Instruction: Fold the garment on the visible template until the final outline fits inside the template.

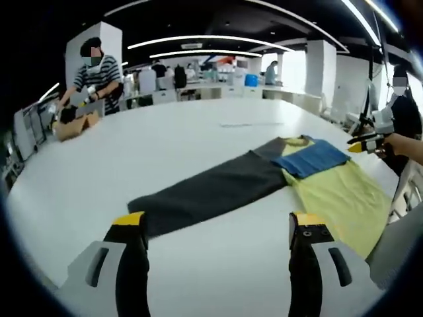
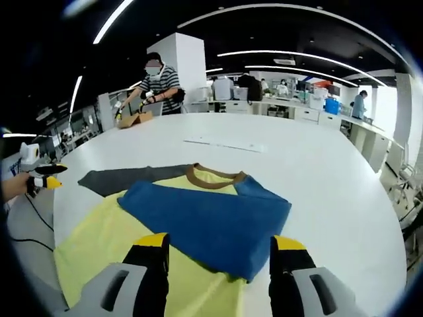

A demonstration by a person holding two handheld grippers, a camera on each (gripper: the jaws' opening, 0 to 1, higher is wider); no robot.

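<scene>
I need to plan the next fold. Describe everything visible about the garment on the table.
The garment is a long-sleeved shirt lying flat on the white table. Its body is pale yellow, with a brown collar at the neck. One sleeve is blue and already folded across the chest; the other sleeve is dark grey and stretched straight out to the side. The cloth looks soft and mostly smooth. Neither the left gripper nor the right gripper touches it; both are open.

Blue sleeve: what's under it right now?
The blue sleeve lies folded across the yellow body of the shirt, near the brown collar. How much yellow it covers, and any template beneath, cannot be seen. The grey sleeve is spread out flat.
</scene>
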